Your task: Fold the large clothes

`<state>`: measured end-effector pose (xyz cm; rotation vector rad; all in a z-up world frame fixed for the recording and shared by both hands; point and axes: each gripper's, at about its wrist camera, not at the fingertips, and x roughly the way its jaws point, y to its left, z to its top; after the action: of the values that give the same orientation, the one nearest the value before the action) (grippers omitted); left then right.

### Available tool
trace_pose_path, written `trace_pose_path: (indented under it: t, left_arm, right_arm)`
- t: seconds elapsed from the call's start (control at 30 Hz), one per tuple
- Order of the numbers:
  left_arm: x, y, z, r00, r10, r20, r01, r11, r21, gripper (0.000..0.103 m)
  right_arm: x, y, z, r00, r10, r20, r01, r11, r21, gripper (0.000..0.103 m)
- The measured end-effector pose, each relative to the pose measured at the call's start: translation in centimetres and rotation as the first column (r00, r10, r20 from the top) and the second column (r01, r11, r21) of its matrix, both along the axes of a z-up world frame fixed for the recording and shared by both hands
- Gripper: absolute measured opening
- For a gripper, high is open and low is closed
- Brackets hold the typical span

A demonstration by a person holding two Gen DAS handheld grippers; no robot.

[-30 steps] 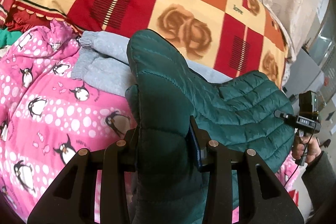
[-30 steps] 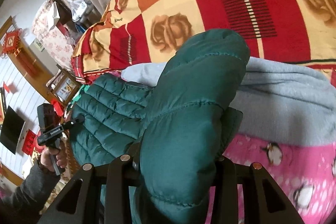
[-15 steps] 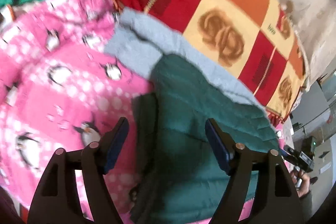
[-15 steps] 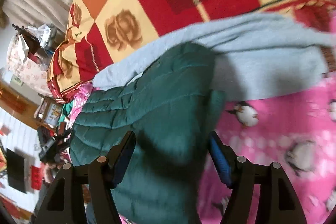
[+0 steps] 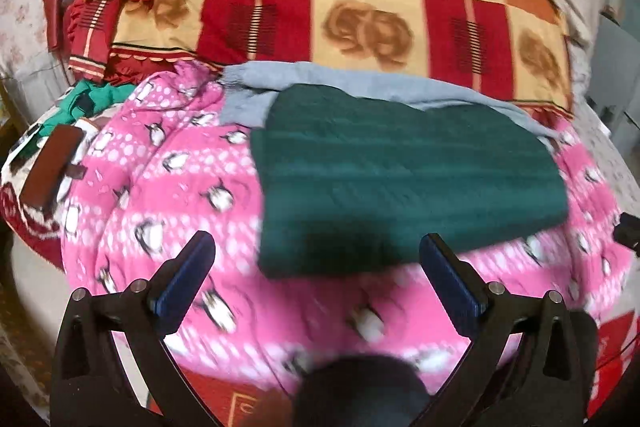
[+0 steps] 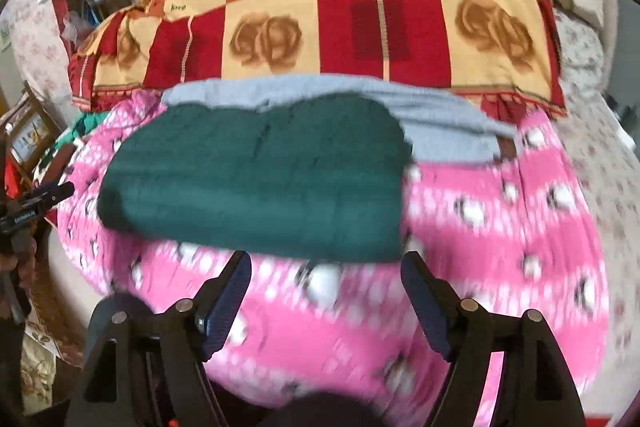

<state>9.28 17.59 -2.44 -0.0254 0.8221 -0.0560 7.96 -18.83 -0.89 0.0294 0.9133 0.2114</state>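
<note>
A dark green quilted jacket (image 5: 404, 175) lies folded into a flat rectangle on a pink penguin-print blanket (image 5: 172, 195); it also shows in the right wrist view (image 6: 260, 179). A light blue garment (image 5: 256, 95) lies behind and partly under it, also seen in the right wrist view (image 6: 436, 123). My left gripper (image 5: 316, 267) is open and empty, just in front of the jacket's near edge. My right gripper (image 6: 326, 279) is open and empty, likewise close to the jacket's near edge. Both views are blurred.
A red, orange and cream rose-patterned quilt (image 5: 352, 7) is piled behind the clothes. A brown box-like object (image 5: 50, 163) and green cloth (image 5: 88, 99) lie at the left. The other gripper shows at the left edge of the right wrist view (image 6: 28, 211).
Both grippers were shut on the green jacket a second ago; they opened, let it go and pulled back. The jacket now lies flat and folded on the pink blanket.
</note>
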Motion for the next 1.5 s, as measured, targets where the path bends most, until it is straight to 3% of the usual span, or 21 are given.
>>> trace_pose_path:
  t: [0.1,0.27,0.53,0.8,1.5]
  left_arm:
    - [-2.9,-1.2,0.4,1.000,0.017,0.015,-0.017,1.000,0.004,0.102]
    - [-6.7,-2.2,1.1,0.999,0.053,-0.003,-0.053,0.994,-0.096,0.102]
    - [-10.3,-6.5,2.3,0.999,0.038,0.009,-0.038,0.999,0.025,0.102]
    - [-11.9,-7.5,3.0,0.999,0.018,0.048,-0.020,0.999,0.035,0.102]
    - [-12.5,-8.3,3.2,0.997,0.009,0.074,-0.012,0.999,0.041,0.102]
  right_arm:
    - [-3.9,0.6,0.1,1.000,-0.027,0.014,0.027,0.999,0.025,0.075]
    - [-8.3,2.2,0.7,0.997,-0.021,0.069,0.024,0.999,-0.032,0.075]
    - [-12.4,4.4,2.5,0.987,0.027,0.156,0.000,0.985,-0.171,0.075]
    - [-14.1,5.0,4.0,0.978,0.045,0.202,-0.009,0.984,-0.176,0.076]
    - [-14.2,4.9,3.8,0.980,0.041,0.196,-0.012,0.989,-0.150,0.076]
